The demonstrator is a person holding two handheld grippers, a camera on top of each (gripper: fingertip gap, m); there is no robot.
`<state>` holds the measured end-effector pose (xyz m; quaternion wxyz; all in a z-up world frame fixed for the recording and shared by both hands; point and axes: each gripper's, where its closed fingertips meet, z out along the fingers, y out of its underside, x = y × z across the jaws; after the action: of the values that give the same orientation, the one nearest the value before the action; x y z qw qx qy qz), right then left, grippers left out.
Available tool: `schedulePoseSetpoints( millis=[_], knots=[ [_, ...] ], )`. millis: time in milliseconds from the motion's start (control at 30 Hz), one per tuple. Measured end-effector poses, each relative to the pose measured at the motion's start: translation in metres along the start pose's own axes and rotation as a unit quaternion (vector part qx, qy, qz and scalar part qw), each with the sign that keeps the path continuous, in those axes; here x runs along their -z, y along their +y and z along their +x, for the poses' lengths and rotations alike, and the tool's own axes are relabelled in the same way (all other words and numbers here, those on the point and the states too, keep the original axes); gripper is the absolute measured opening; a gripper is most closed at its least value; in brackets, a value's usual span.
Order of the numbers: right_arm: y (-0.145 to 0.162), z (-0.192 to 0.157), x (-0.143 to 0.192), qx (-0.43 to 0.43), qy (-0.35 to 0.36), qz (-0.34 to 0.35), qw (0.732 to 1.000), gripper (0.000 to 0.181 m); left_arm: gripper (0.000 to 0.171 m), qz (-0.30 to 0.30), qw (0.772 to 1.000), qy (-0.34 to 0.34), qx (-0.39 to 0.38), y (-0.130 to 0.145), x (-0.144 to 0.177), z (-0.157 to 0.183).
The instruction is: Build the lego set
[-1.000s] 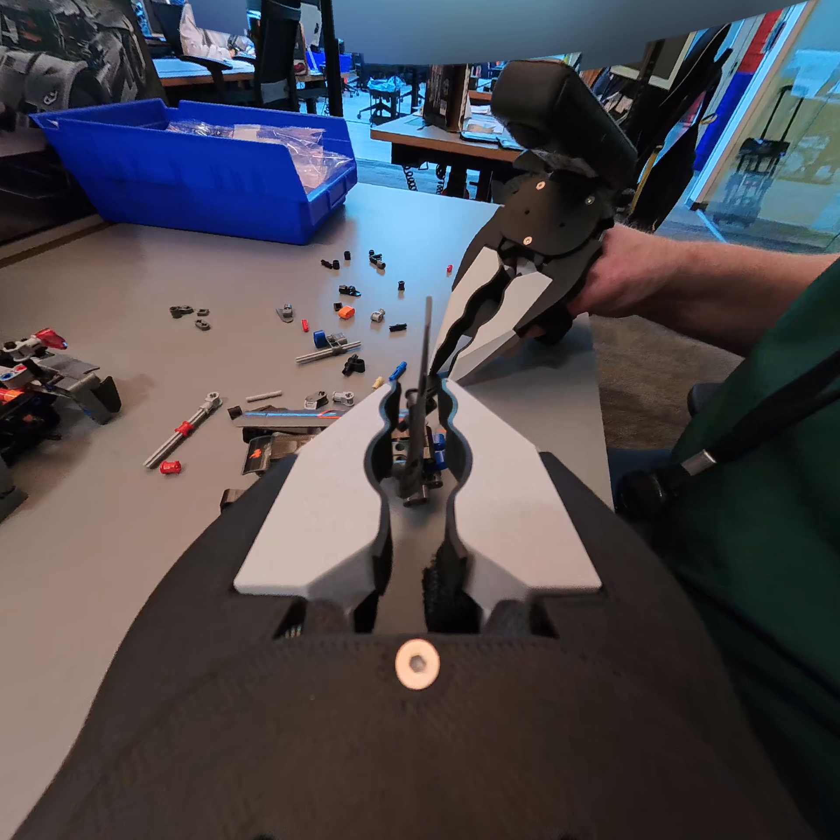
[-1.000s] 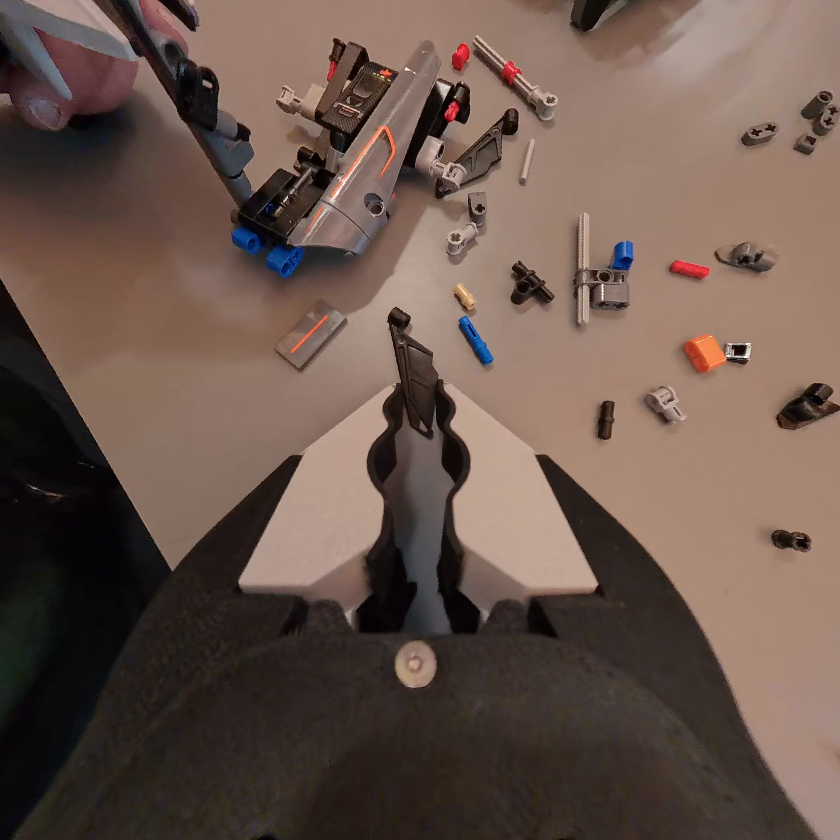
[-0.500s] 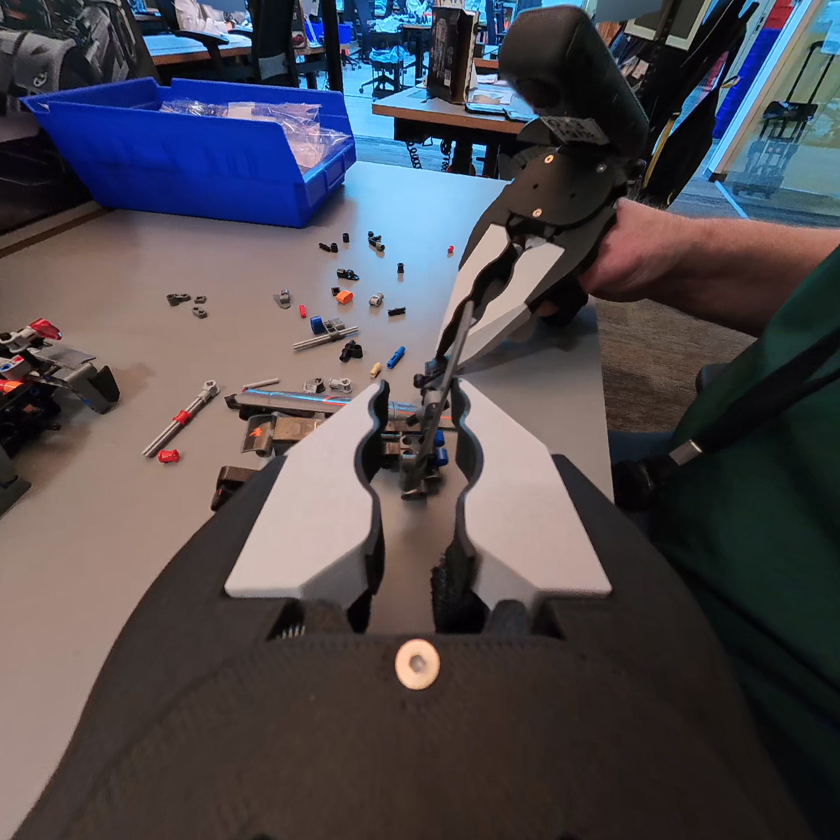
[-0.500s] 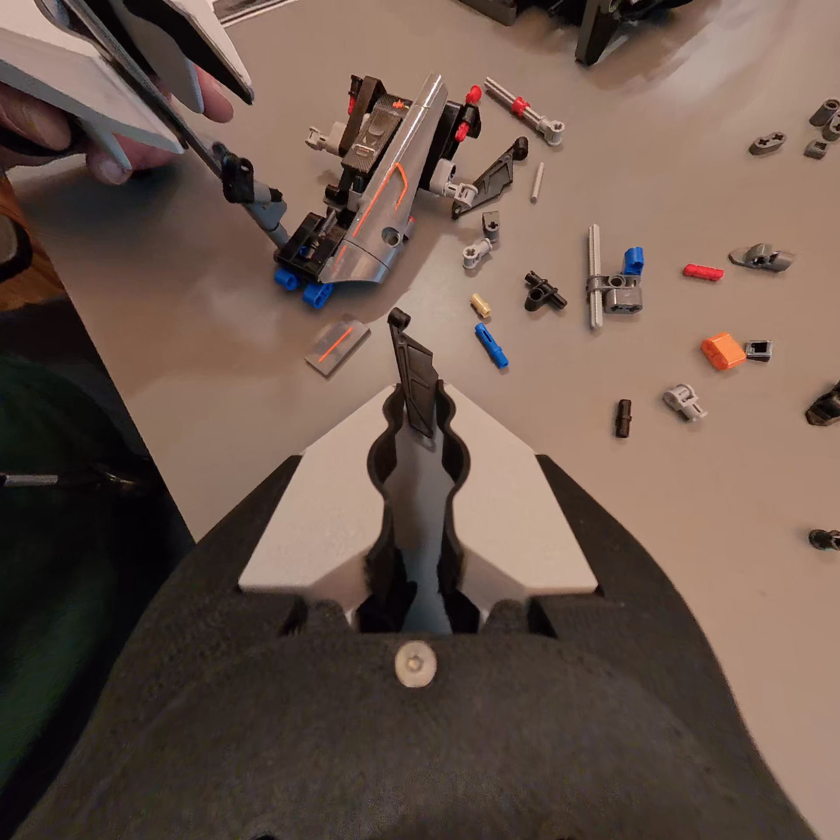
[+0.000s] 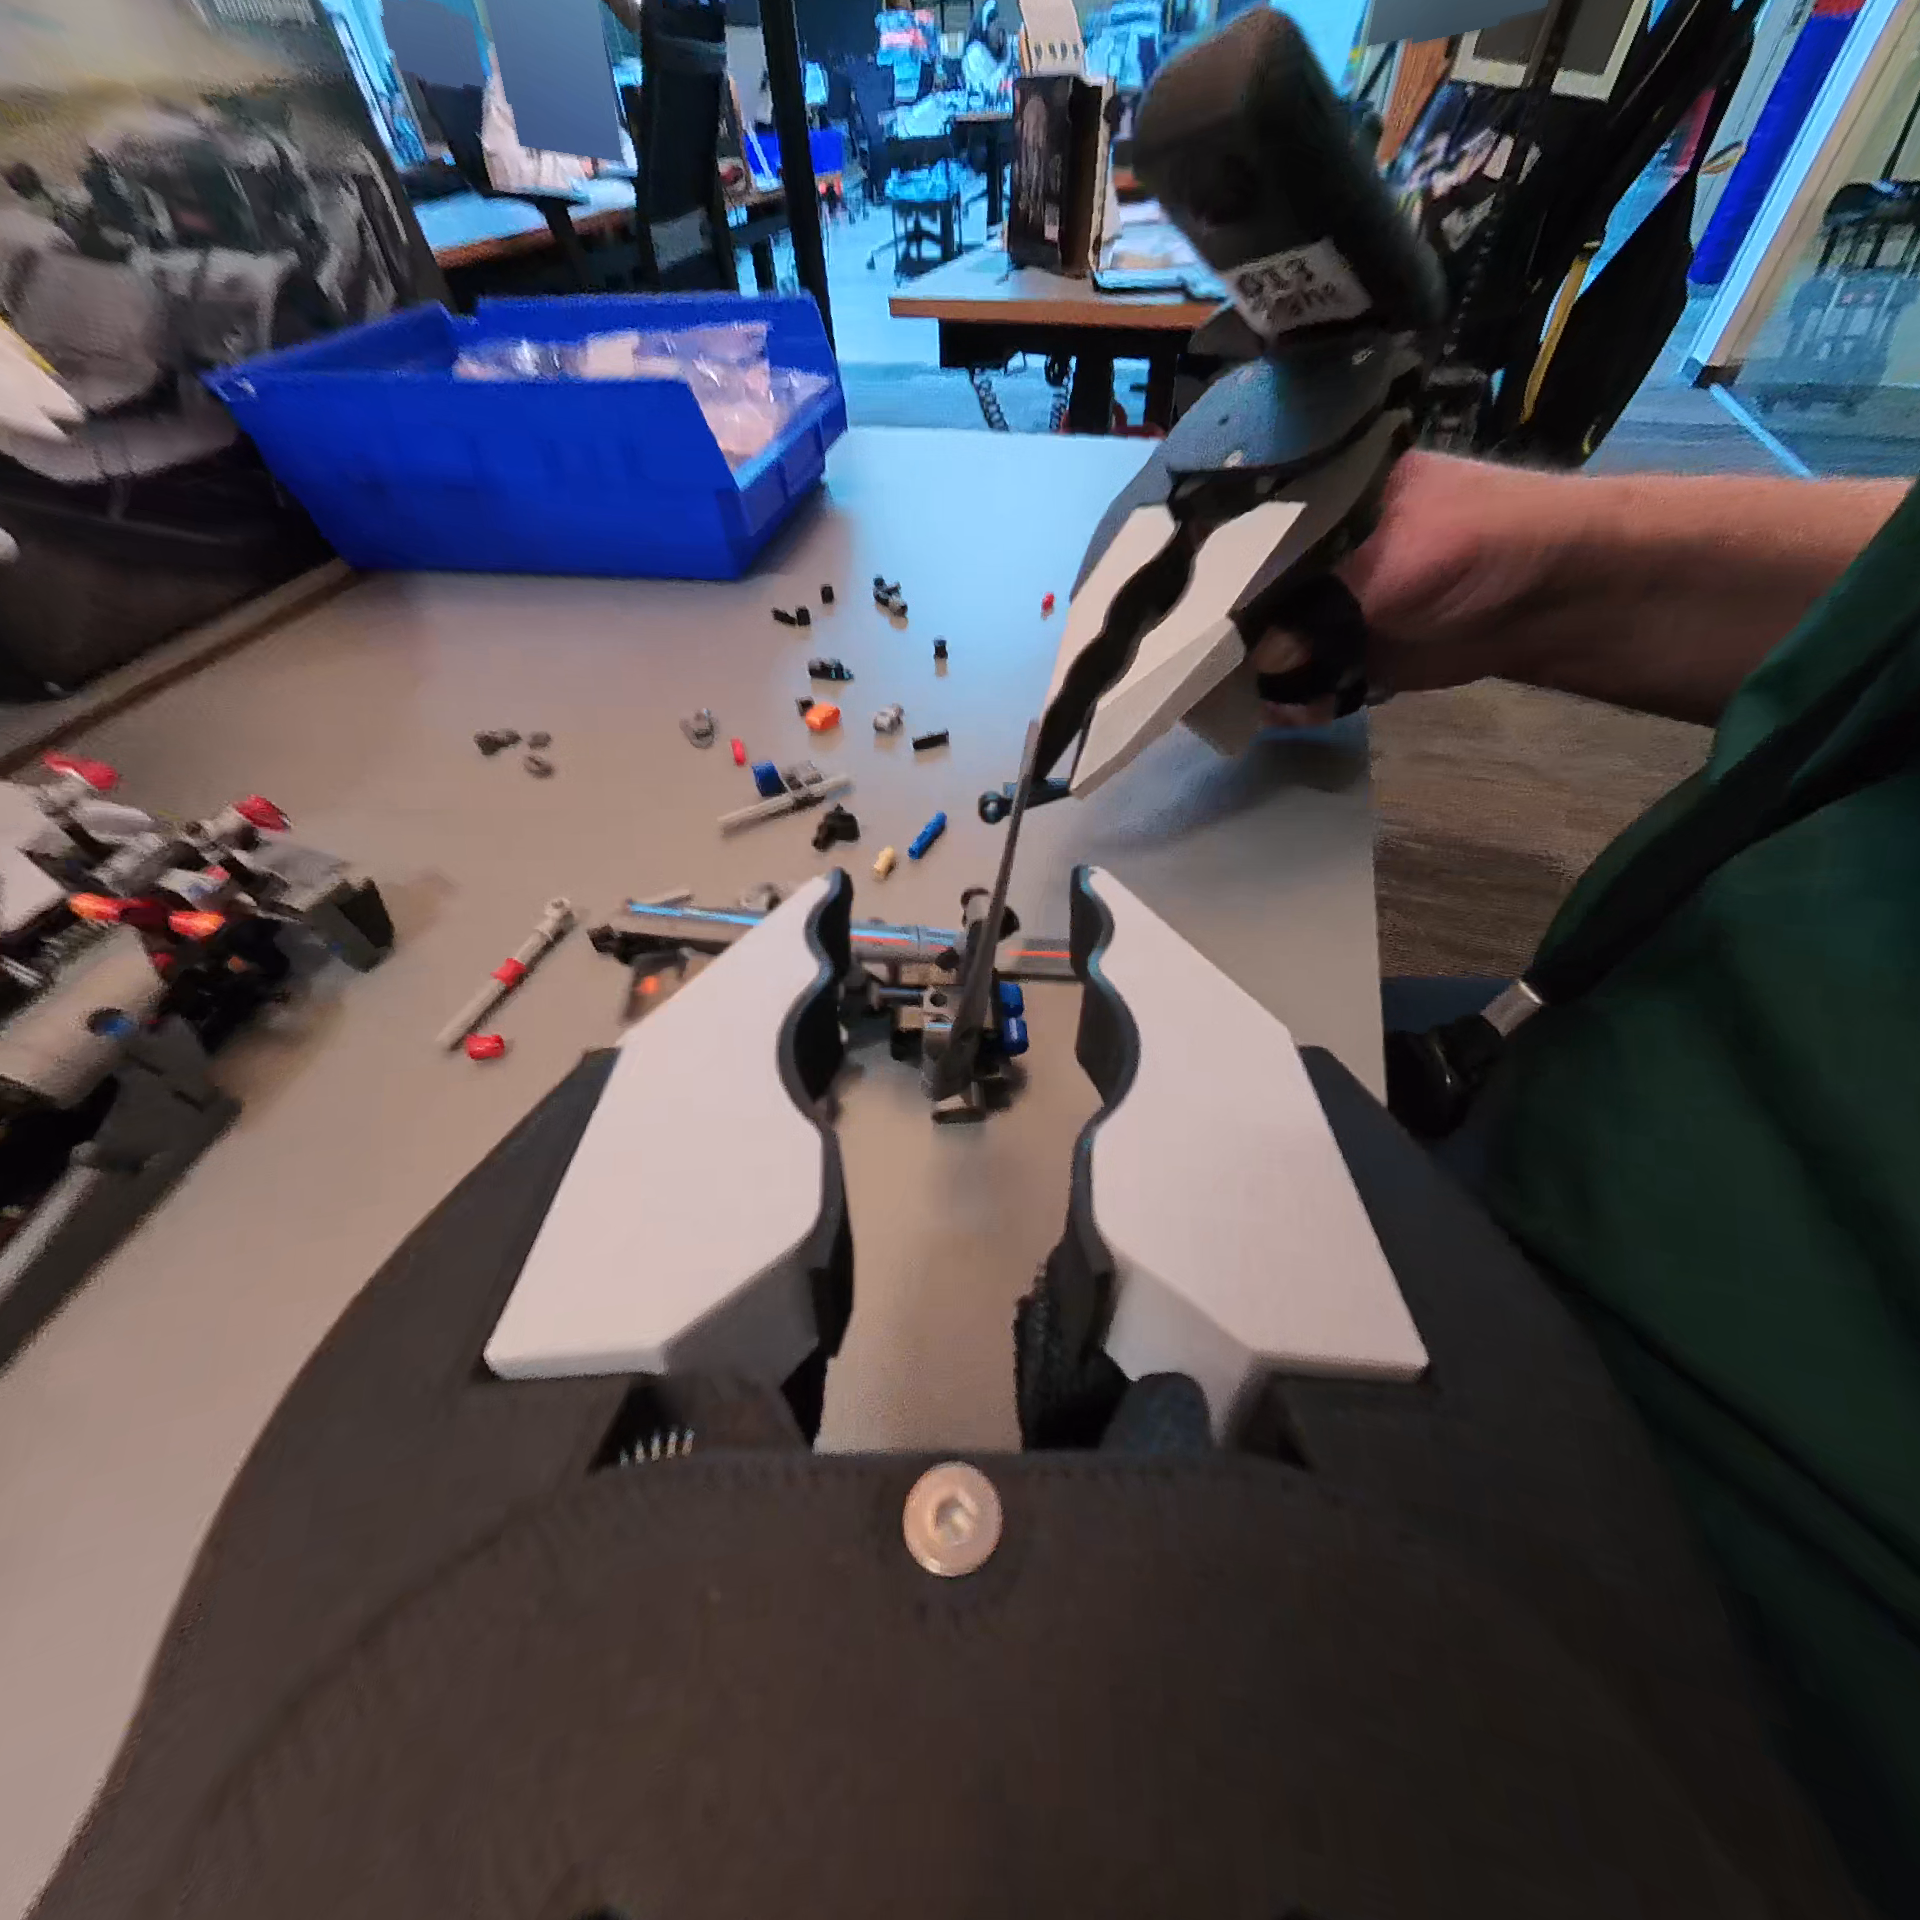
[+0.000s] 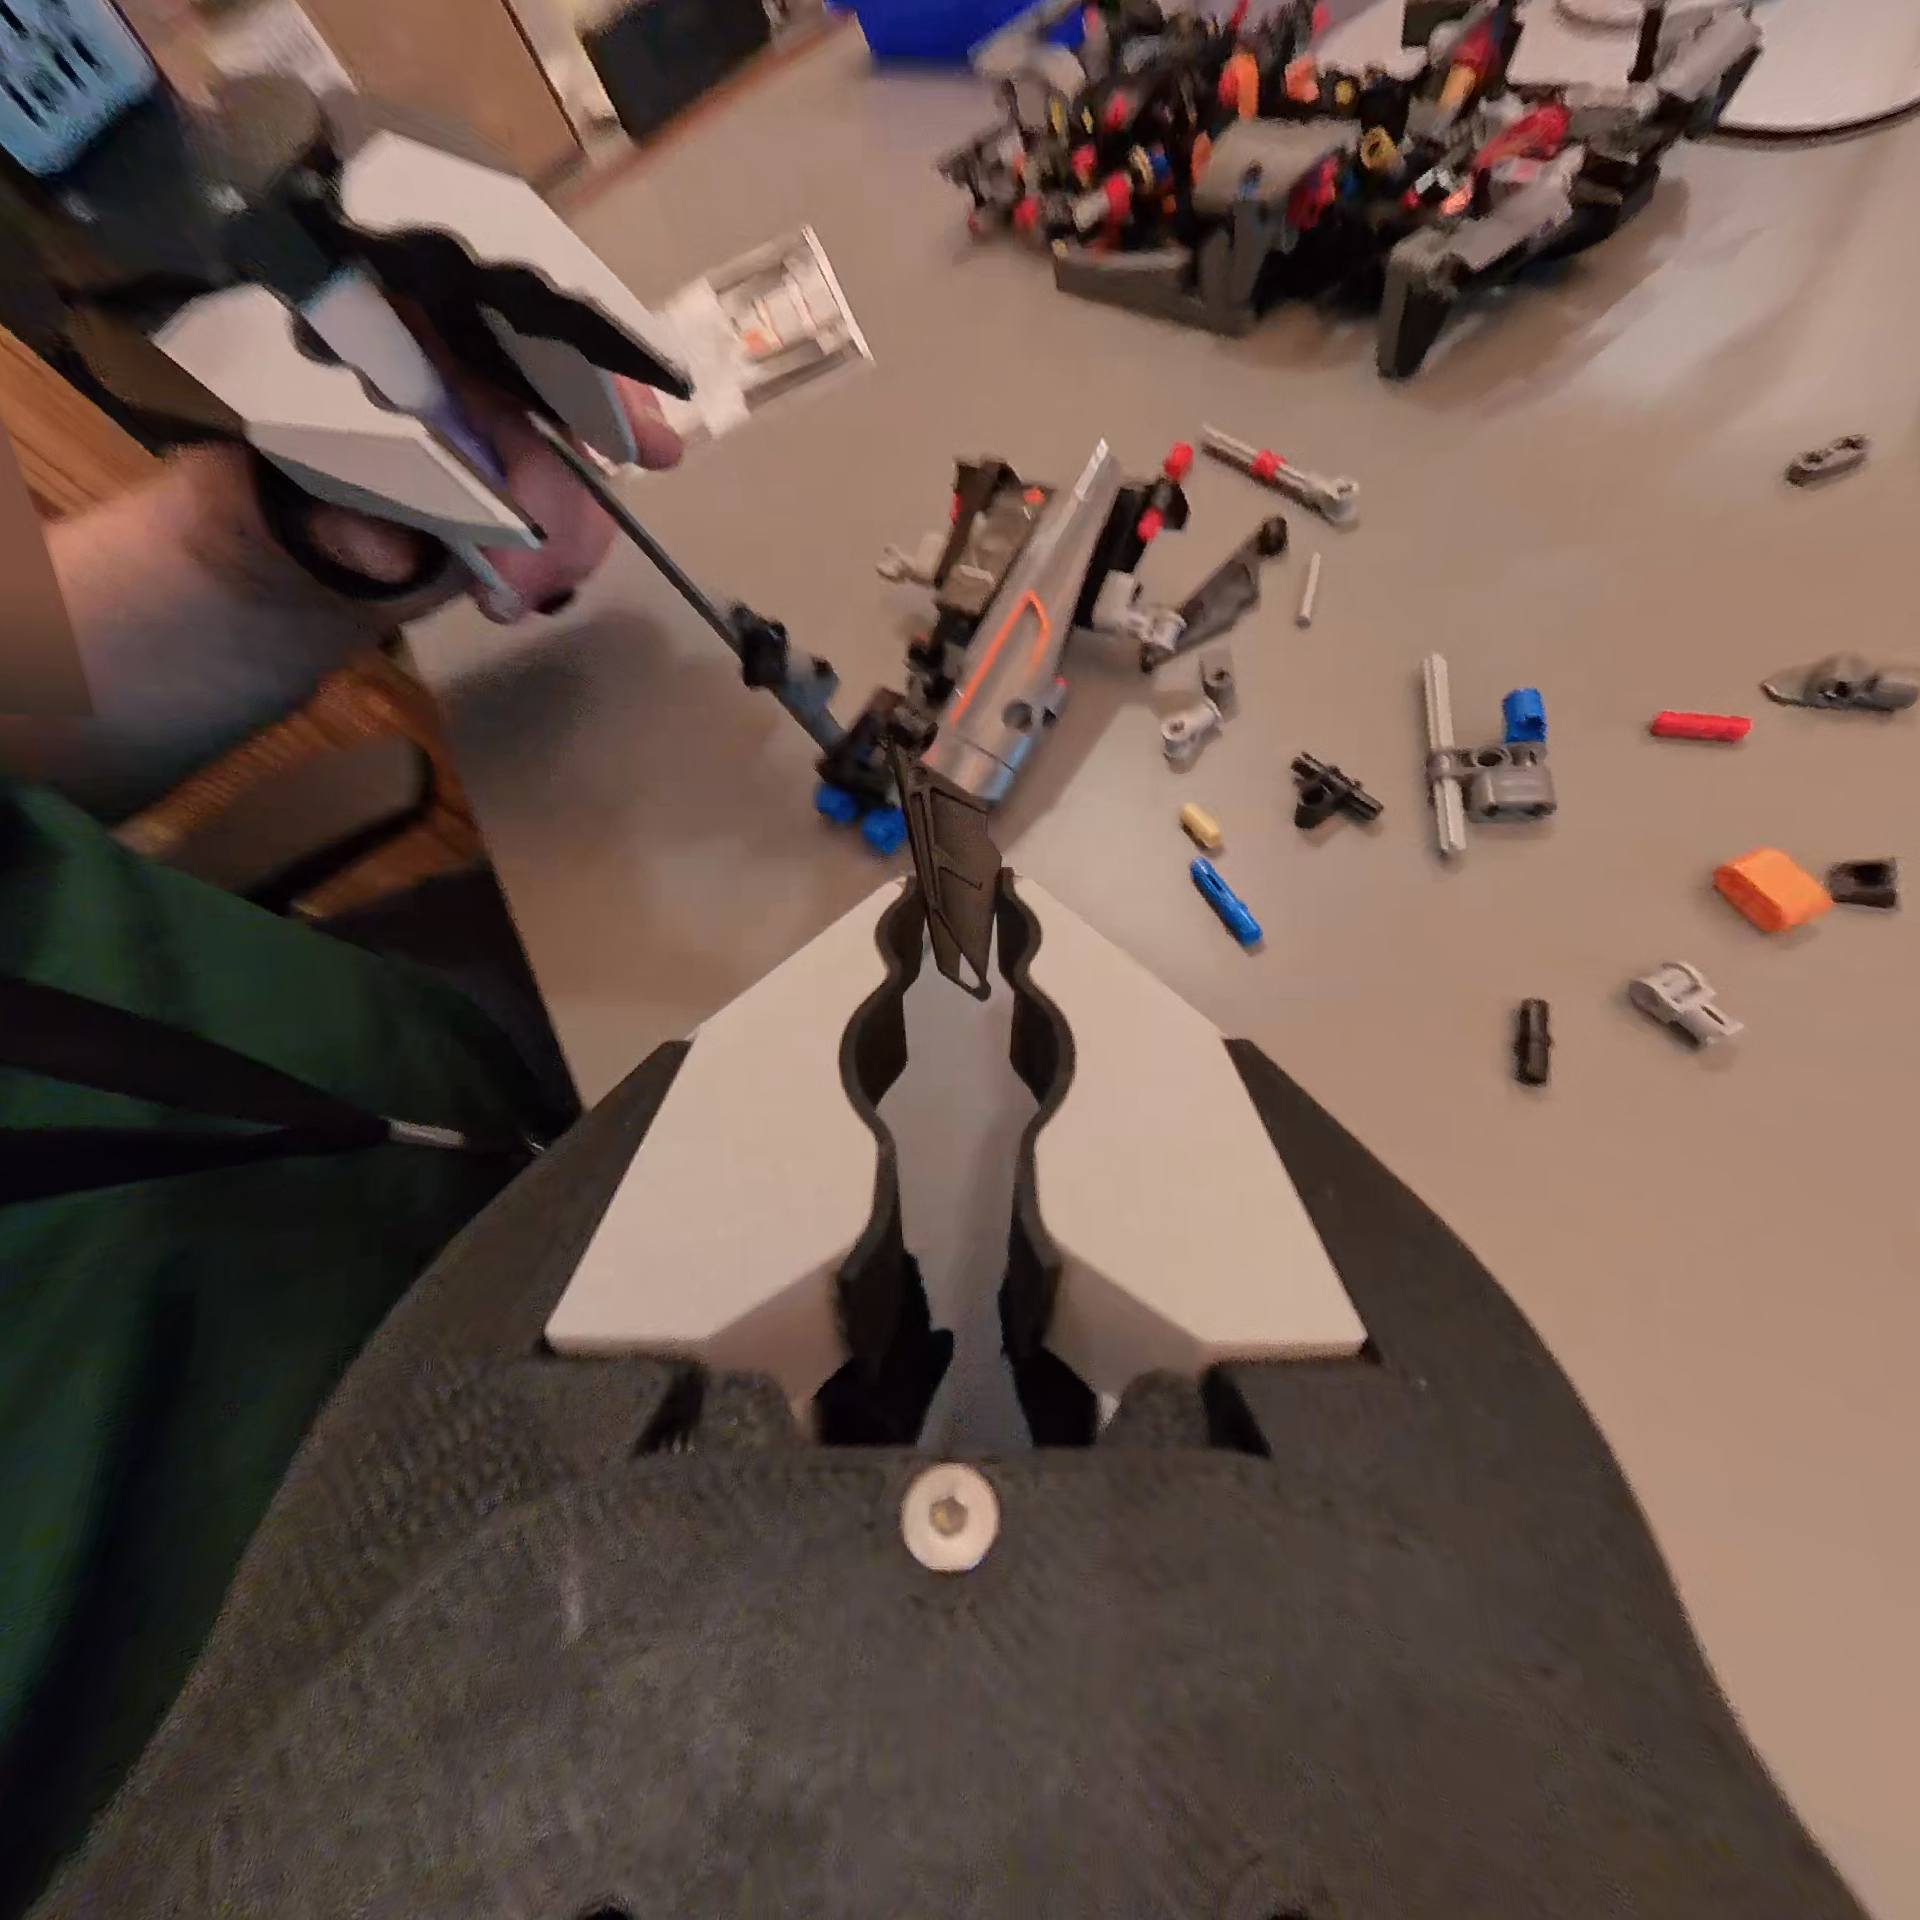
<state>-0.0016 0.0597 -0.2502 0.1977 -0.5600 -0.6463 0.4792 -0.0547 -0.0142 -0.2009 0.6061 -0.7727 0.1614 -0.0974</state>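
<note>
Subassembly, grey wedge-shaped lego panel with orange stripe on black frame and blue pins [image 6: 1003,665]: lies on the grey tabletop [image 6: 1558,1195], centre of right wrist frame, long axis running lower left to upper right. Right gripper [image 6: 956,914]: jaws clamped on a flat black blade-shaped lego piece [image 6: 954,868], tip pointing up-frame at the subassembly's blue-pin end. Left gripper [image 5: 951,971]: jaws apart; right wrist view shows a thin black rod reaching from them to the subassembly, grip uncertain. Loose small lego parts [image 6: 1496,769]: scattered right of frame.
</note>
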Motion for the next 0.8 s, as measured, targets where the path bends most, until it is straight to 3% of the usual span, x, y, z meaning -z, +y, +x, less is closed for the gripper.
schedulePoseSetpoints(
  millis=[200, 367, 600, 800],
  knots=[
    [-0.047, -0.022, 0.018, -0.083, -0.125, 0.104, 0.983, 0.011, 0.04, -0.011, 0.994, 0.026, -0.102, -0.041, 0.0, -0.004],
    [-0.077, -0.029, 0.021, -0.101, -0.174, 0.139, 0.97, 0.012, 0.036, -0.022, 0.975, 0.061, -0.214, -0.073, -0.02, -0.01],
    [-0.1, -0.039, 0.018, -0.117, -0.231, 0.139, 0.956, 0.012, 0.023, -0.066, 0.929, 0.08, -0.354, -0.076, -0.04, -0.008],
    [-0.104, -0.036, 0.017, -0.129, -0.248, 0.13, 0.951, 0.012, 0.009, -0.062, 0.931, 0.075, -0.351, -0.078, -0.04, -0.015]
  ],
)
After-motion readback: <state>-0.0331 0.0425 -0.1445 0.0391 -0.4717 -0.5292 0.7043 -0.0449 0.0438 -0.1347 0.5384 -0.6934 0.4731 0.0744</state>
